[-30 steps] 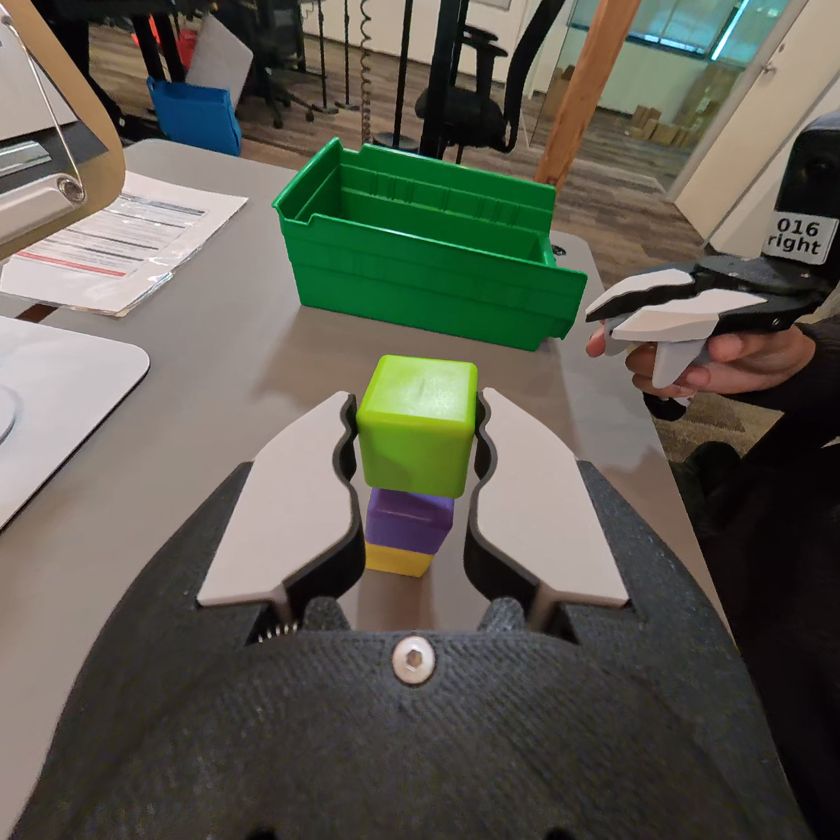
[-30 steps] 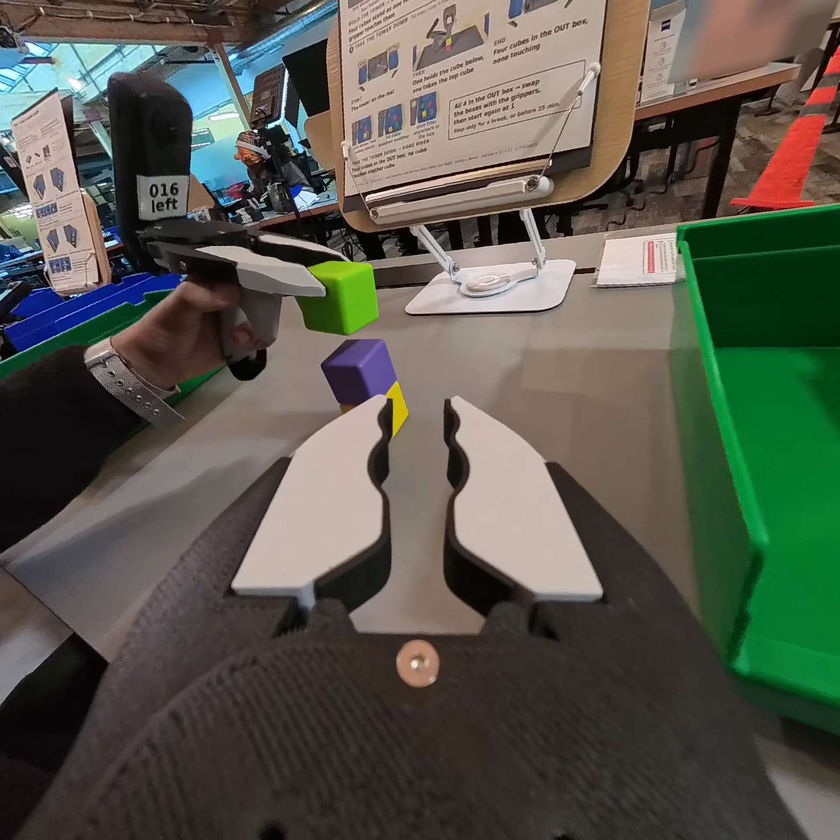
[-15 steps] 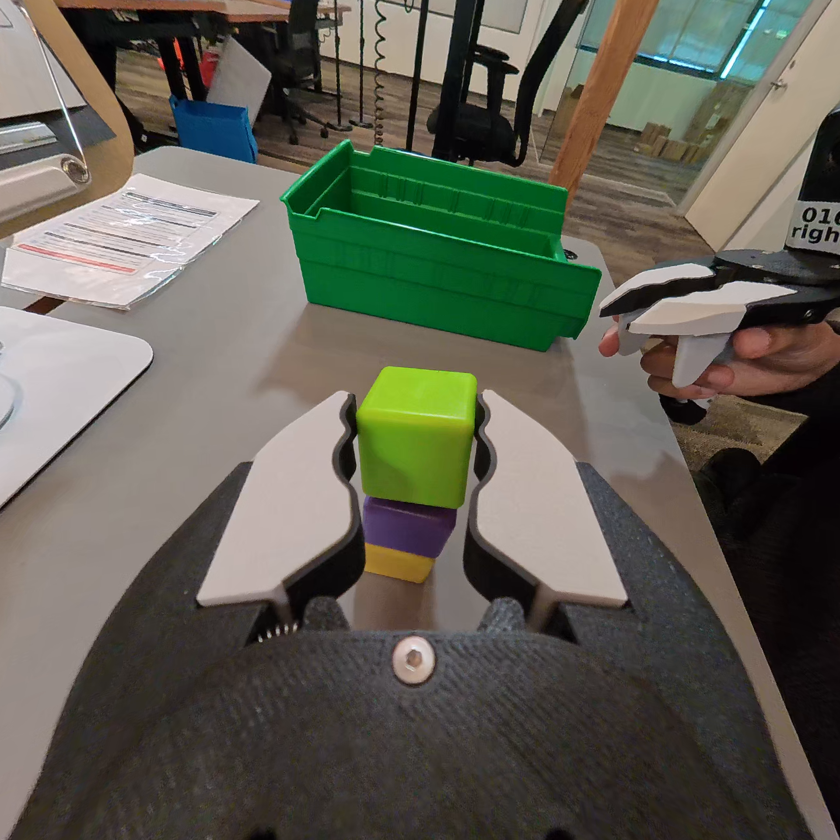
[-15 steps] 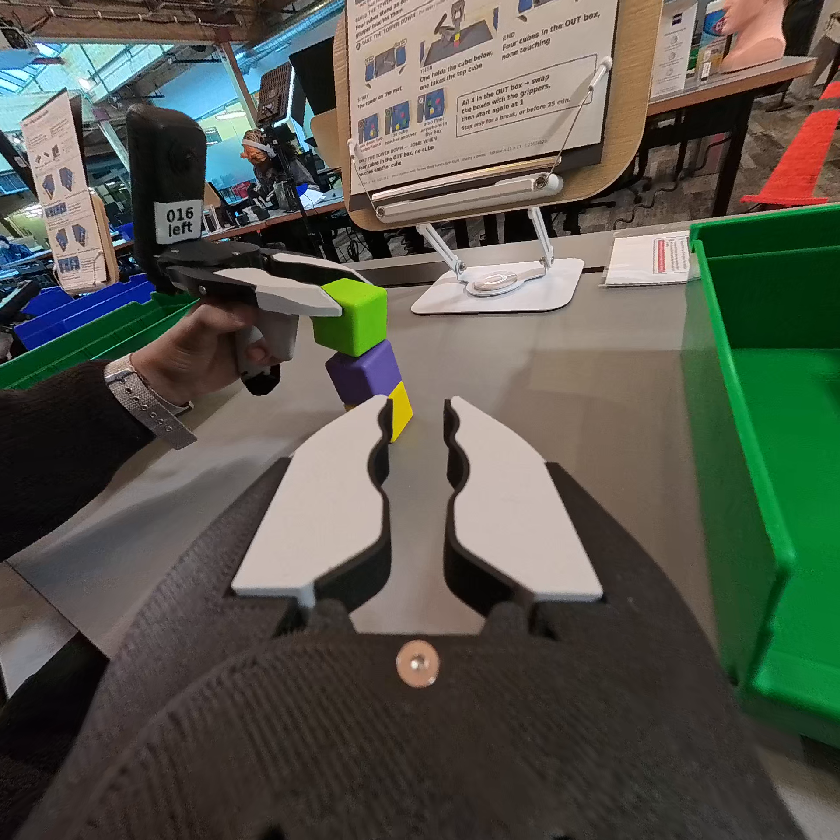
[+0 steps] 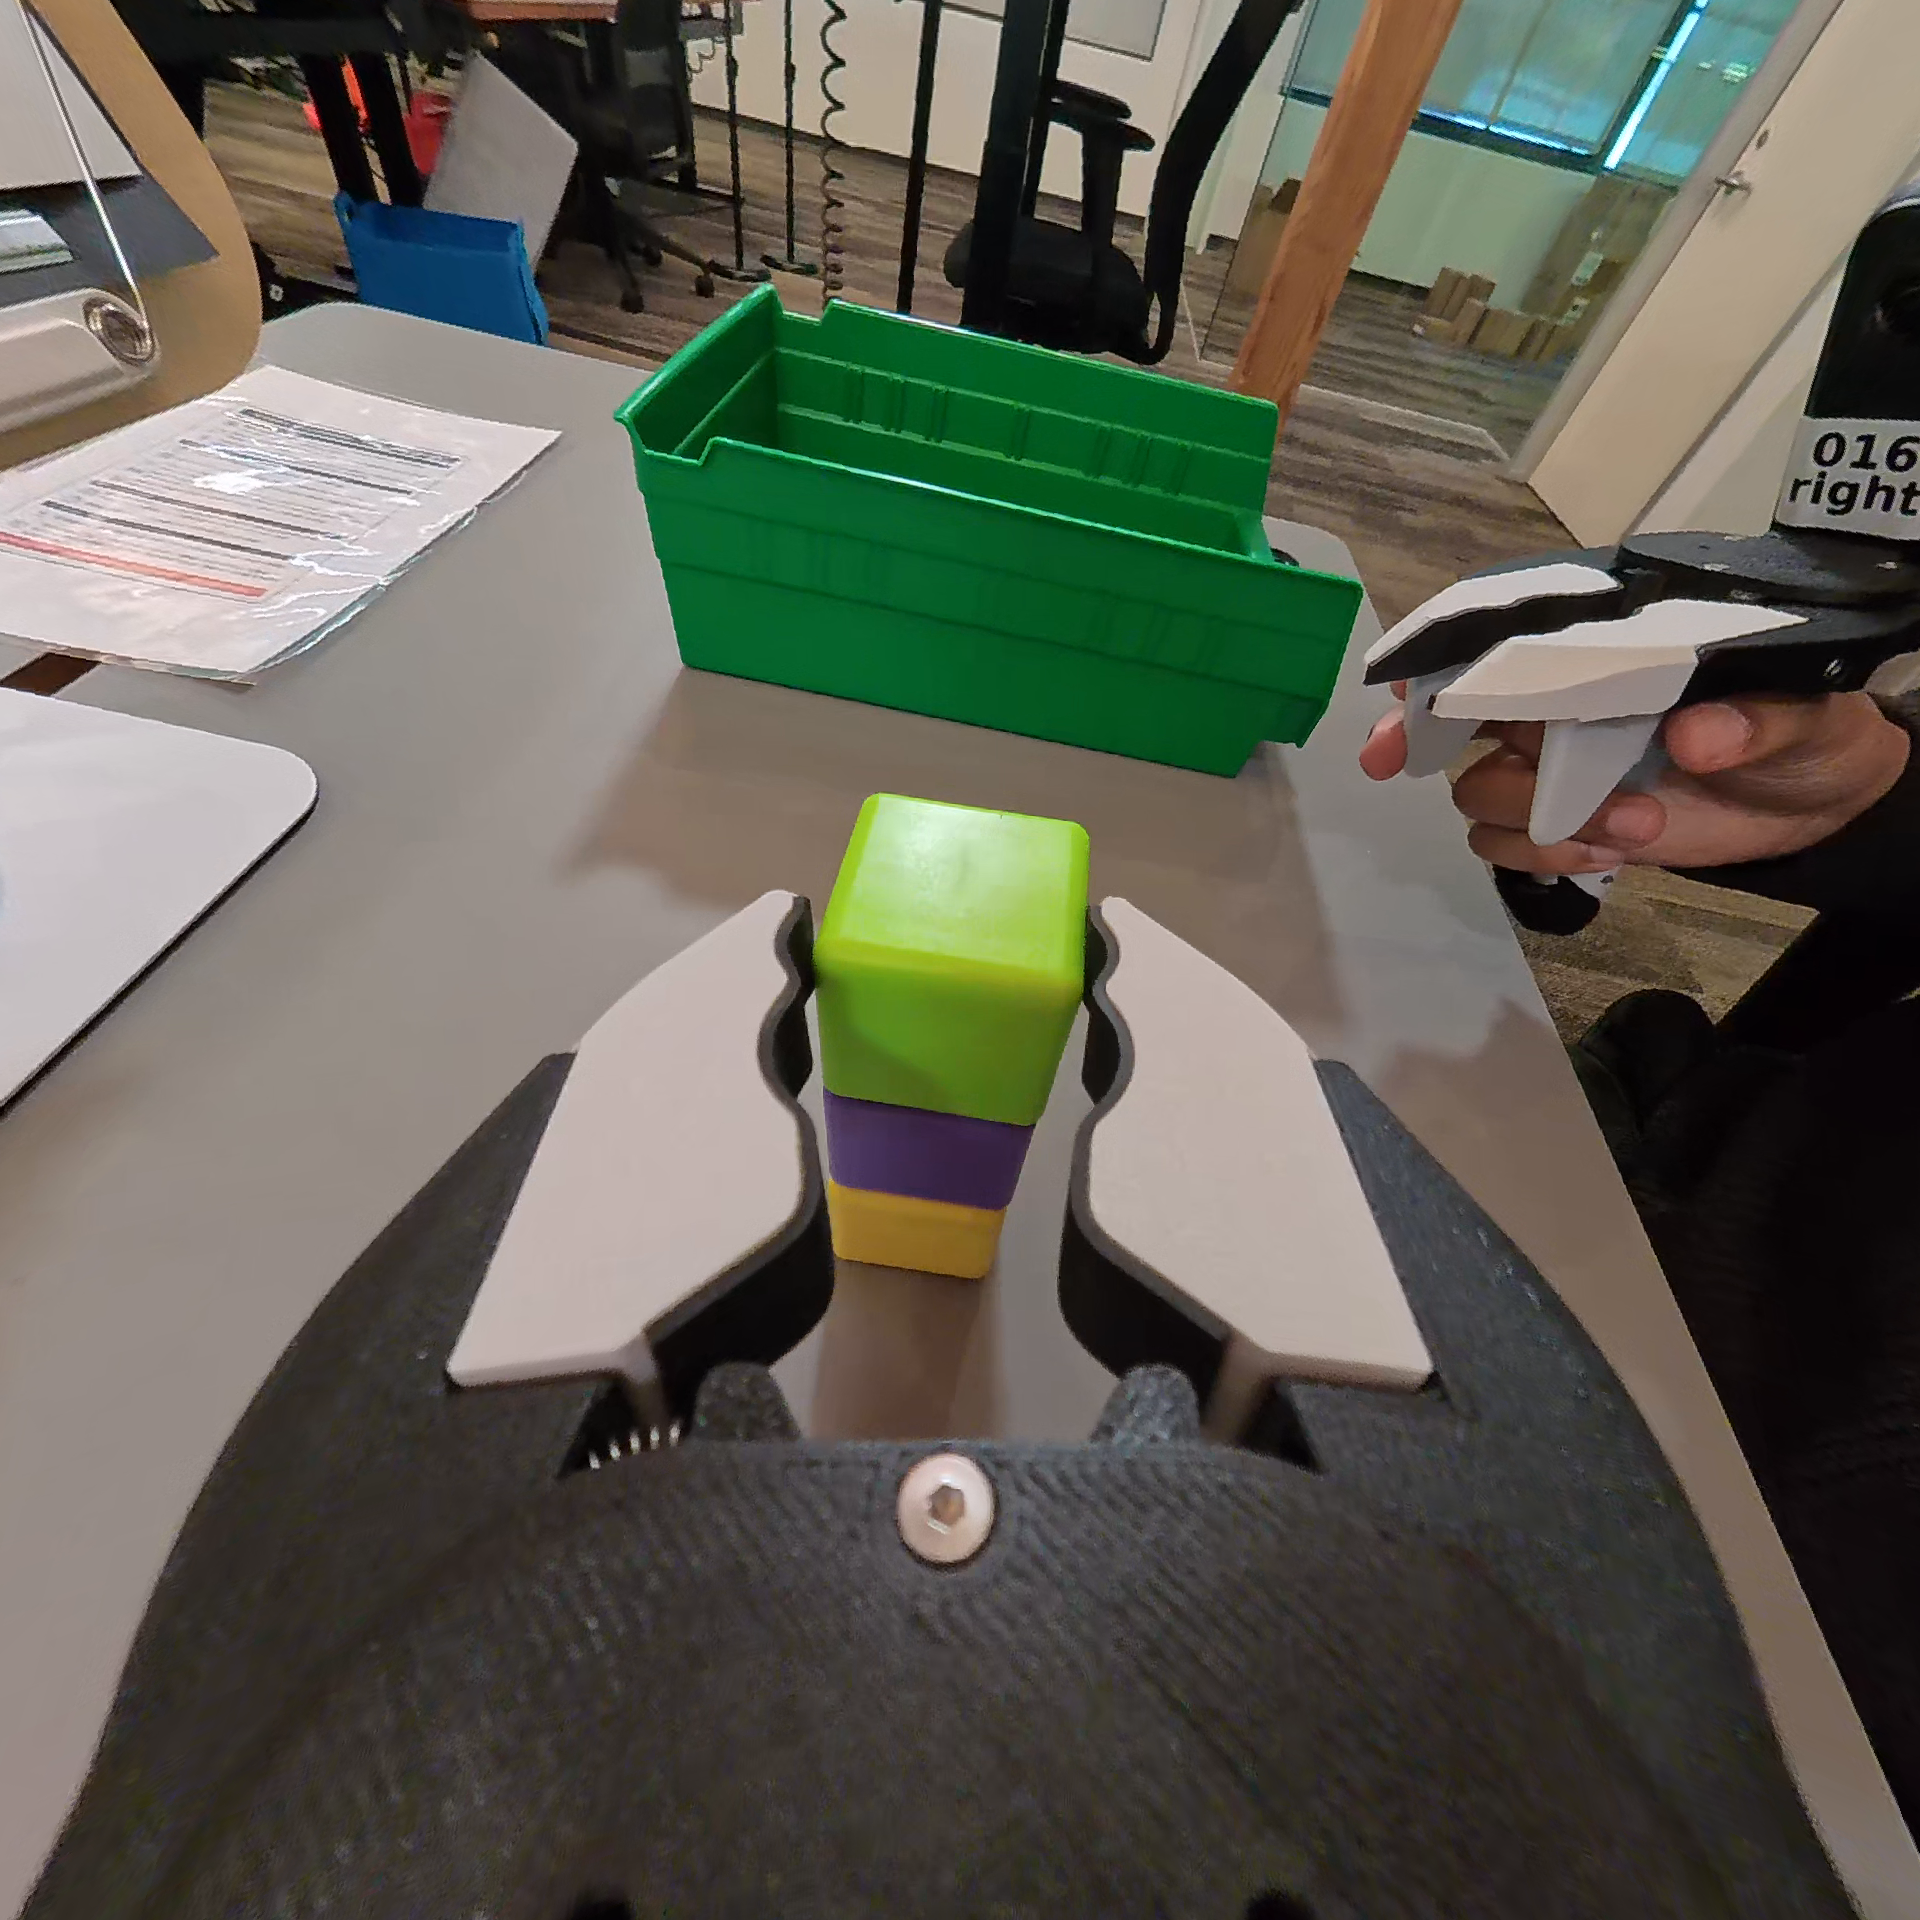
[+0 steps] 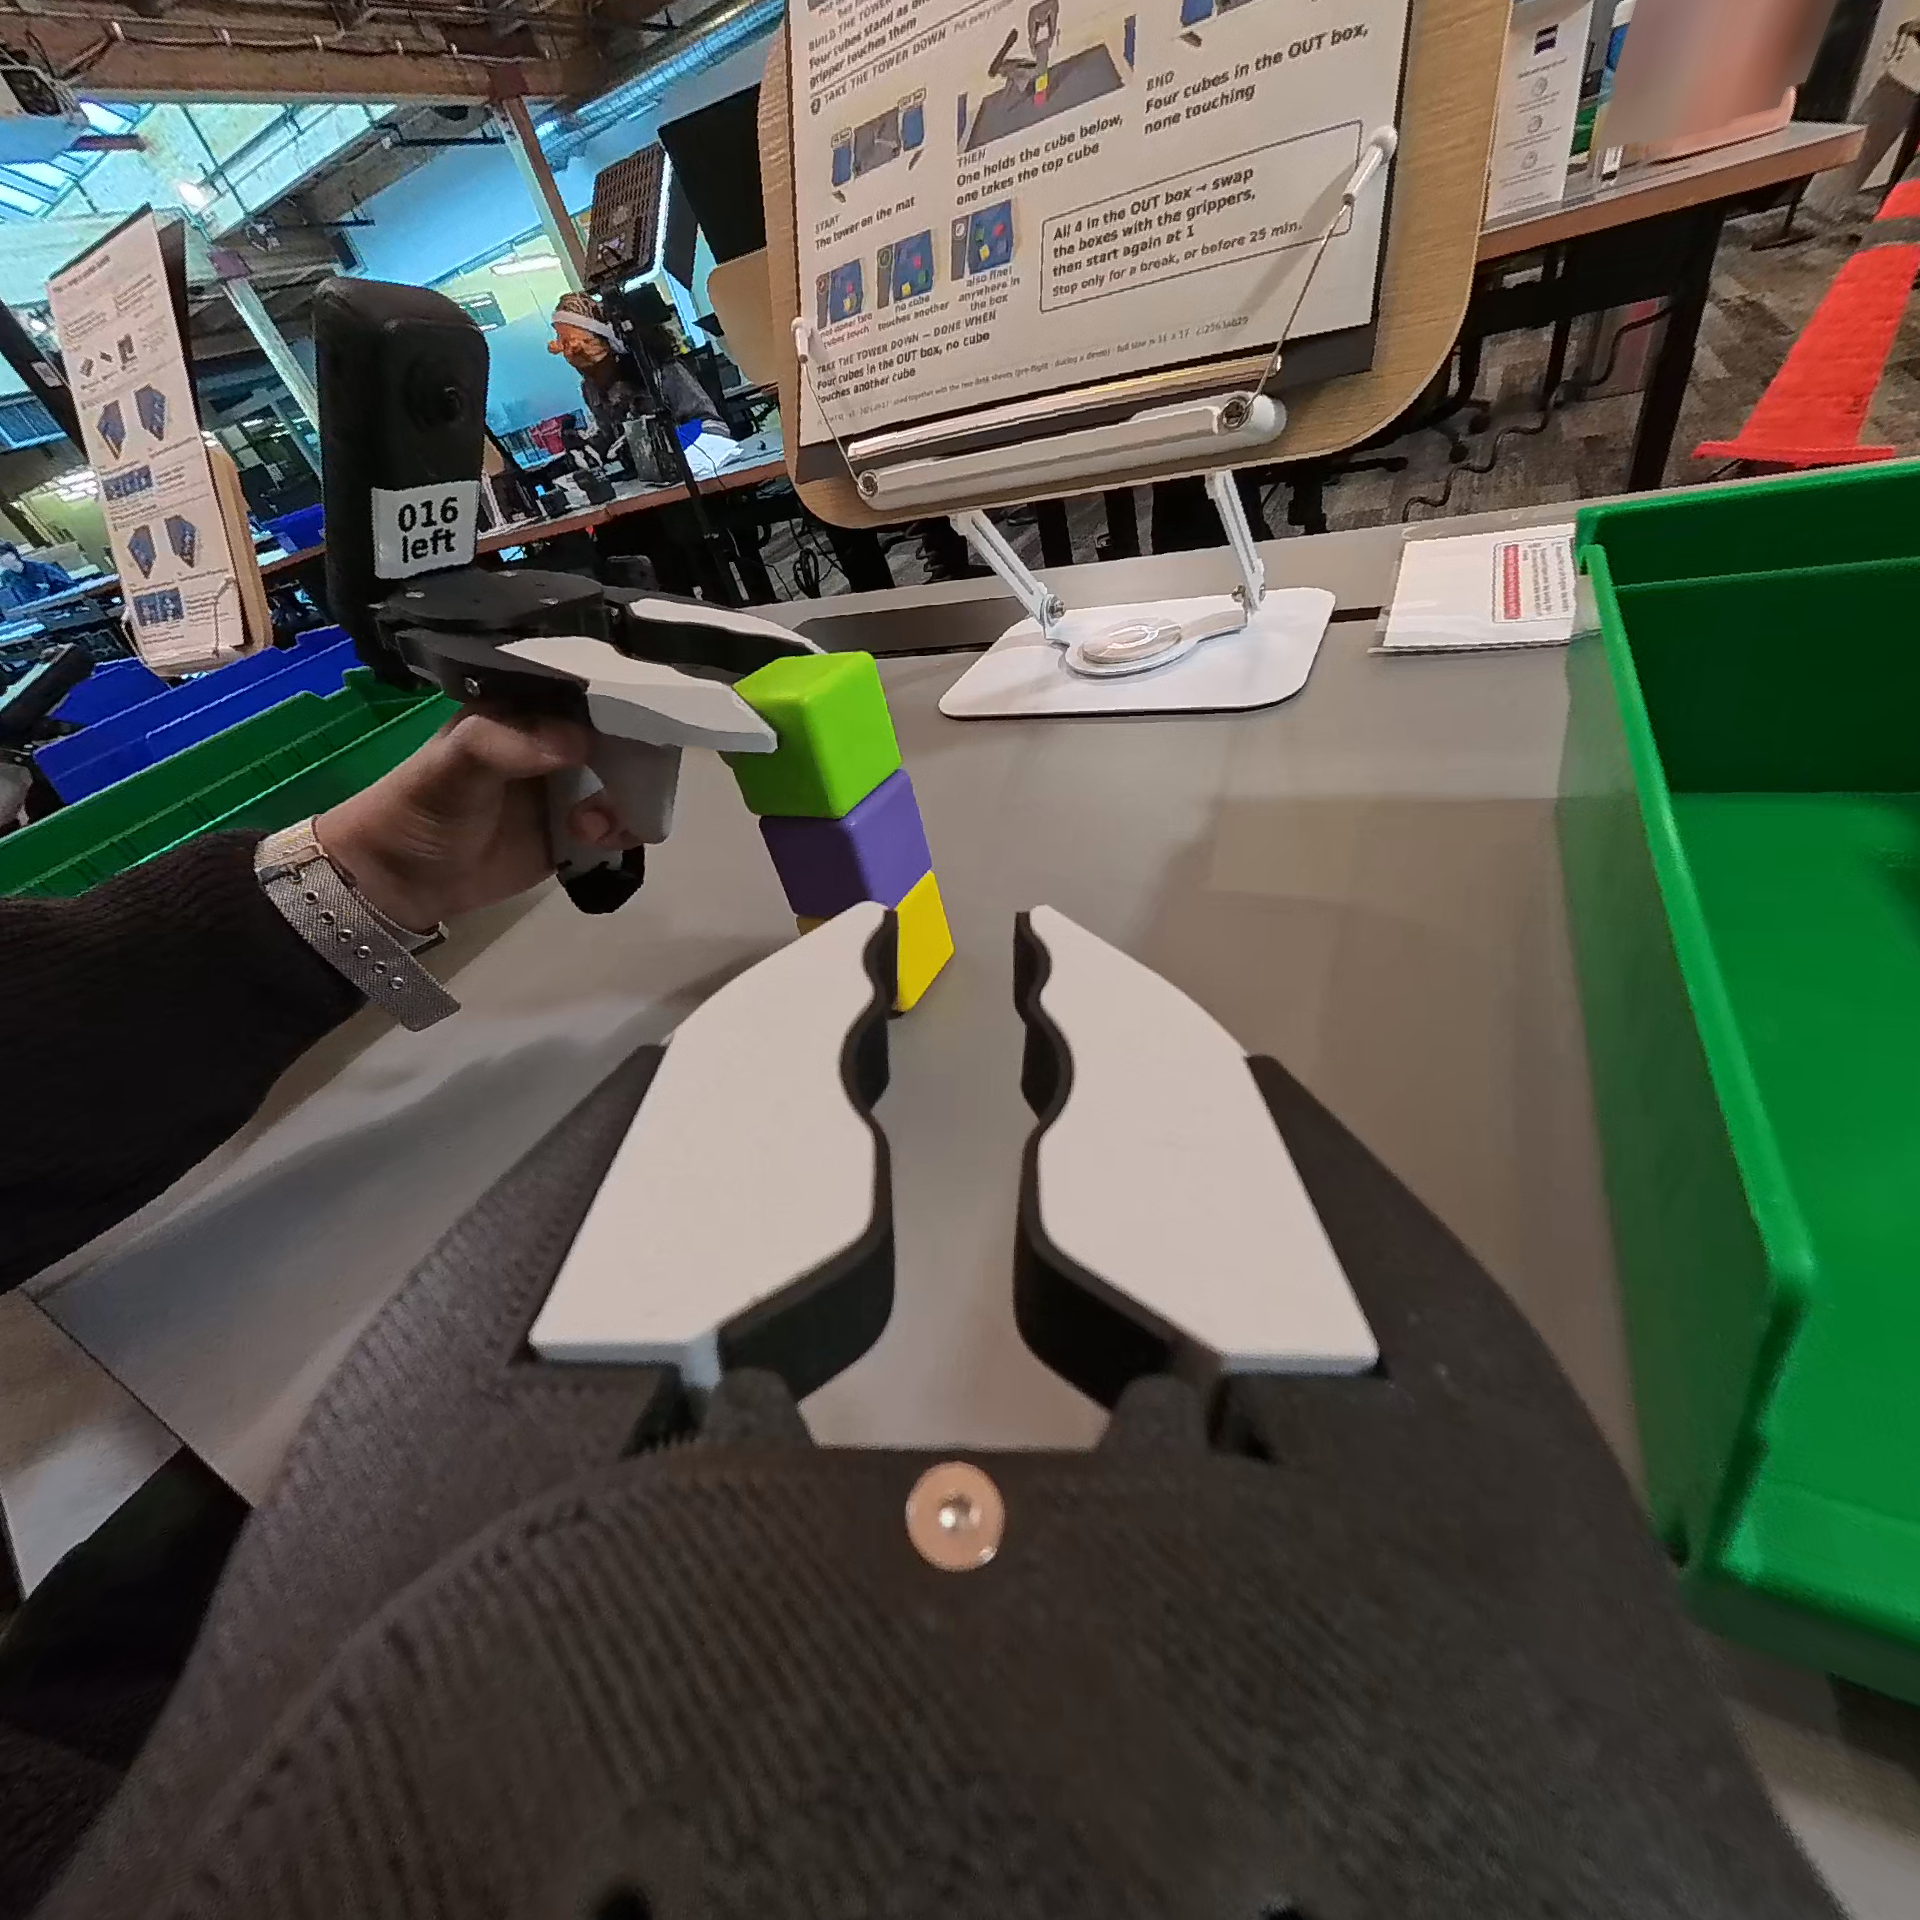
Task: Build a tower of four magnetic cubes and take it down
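Fingers of left gripper (image 5: 951, 961) clamped on lime cube (image 5: 951, 971) atop purple cube (image 5: 920, 1153) and yellow cube (image 5: 914, 1236) on grey desk (image 5: 416, 883), right gripper (image 6: 954, 940) fingers apart, empty, near stack, green bin (image 5: 966, 582) beyond.

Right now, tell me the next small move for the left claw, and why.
Probably open the left claw slightly and ease it straight back. The lime cube already appears to sit flush on the purple cube, which rests on the yellow cube, and the fingers look closed on its sides. The right claw is open and empty.
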{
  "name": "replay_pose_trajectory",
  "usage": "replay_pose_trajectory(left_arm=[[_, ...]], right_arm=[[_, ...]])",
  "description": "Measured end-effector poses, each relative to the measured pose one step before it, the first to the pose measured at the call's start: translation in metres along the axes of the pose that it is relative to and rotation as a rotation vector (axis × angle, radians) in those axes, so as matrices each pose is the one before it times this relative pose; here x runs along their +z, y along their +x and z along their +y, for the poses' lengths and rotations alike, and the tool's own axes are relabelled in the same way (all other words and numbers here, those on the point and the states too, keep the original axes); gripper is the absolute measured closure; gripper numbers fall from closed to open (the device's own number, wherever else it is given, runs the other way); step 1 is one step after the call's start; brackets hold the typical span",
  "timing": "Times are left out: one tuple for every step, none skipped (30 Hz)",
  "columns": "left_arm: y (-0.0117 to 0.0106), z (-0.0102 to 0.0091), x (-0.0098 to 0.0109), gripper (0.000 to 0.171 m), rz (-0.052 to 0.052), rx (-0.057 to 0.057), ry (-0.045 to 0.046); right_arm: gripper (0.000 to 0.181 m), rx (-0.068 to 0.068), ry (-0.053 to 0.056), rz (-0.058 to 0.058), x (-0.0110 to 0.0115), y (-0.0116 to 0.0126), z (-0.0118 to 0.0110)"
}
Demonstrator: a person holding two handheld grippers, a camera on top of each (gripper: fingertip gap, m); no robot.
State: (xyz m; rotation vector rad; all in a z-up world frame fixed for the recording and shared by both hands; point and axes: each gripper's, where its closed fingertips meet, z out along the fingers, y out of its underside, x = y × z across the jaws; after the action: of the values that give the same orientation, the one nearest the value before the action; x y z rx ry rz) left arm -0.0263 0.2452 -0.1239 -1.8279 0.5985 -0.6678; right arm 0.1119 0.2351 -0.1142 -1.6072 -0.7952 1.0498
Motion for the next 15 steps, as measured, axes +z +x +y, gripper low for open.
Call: replay_pose_trajectory(left_arm=[[0.00033,0.00002,0.00013,0.122,0.0012,0.0016,-0.00014],[0.00043,0.00007,0.00010,0.122,0.0017,0.0011,-0.00052],[0.00038,-0.00014,0.00012,0.122,0.0023,0.0010,0.00020],[0.00079,-0.00009,0.00013,0.122,0.0045,0.0002,0.00083],[0.00102,-0.00015,0.00013,0.122,0.0059,-0.0013,0.00031],[0.00113,-0.00018,0.00010,0.122,0.0066,-0.0007,0.00078],[0.00119,-0.00027,0.00022,0.122,0.0068,-0.0003,0.00142],[0.00132,-0.00004,0.00022,0.122,0.0085,-0.0002,0.00011],[0.00095,0.00011,0.00016,0.122,0.0065,-0.0014,-0.00152],[0.00029,0.00006,0.00025,0.121,0.0024,-0.0020,-0.00053],[-0.00029,-0.00004,-0.00003,0.121,-0.0016,-0.0009,0.00120],[-0.00039,0.00005,-0.00018,0.121,-0.0015,-0.0006,0.00159],[-0.00026,-0.00028,-0.00035,0.120,0.0002,-0.0031,0.00361],[-0.00003,-0.00082,-0.00041,0.119,0.0024,-0.0059,0.00726],[0.00024,-0.00128,-0.00055,0.117,0.0048,-0.0064,0.00861]], right_arm=[[0.160,0.0009,-0.0004,-0.0003,0.00001,-0.00002,0.00002],[0.160,0.0007,-0.0008,-0.0003,0.00013,0.00010,0.00024],[0.160,0.0004,-0.0007,-0.0001,-0.00001,0.00005,0.00006],[0.160,0.0002,0.0002,0.0001,0.00001,0.00000,-0.00002],[0.160,0.0003,-0.0001,0.0000,0.00005,0.00009,0.00008],[0.160,0.0003,-0.0009,-0.0004,0.00006,-0.00003,0.00009],[0.160,0.0002,-0.0011,-0.0004,0.00006,0.00000,0.00021],[0.160,0.0000,-0.0006,0.0000,0.00006,-0.00001,0.00018],[0.160,-0.0004,0.0000,0.0003,0.00000,0.00007,0.00000],[0.160,-0.0004,0.0002,0.0002,-0.00004,-0.00005,-0.00010],[0.160,-0.0002,-0.0002,0.0000,-0.00001,0.00004,0.00013],[0.159,0.0001,-0.0007,-0.0002,0.00008,0.00002,0.00007],[0.160,0.0003,-0.0006,-0.0003,-0.00004,-0.00006,0.00007],[0.159,0.0002,-0.0004,-0.0004,0.00008,-0.00008,0.00014],[0.159,0.0000,-0.0005,-0.0003,-0.00003,-0.00003,0.00006]])
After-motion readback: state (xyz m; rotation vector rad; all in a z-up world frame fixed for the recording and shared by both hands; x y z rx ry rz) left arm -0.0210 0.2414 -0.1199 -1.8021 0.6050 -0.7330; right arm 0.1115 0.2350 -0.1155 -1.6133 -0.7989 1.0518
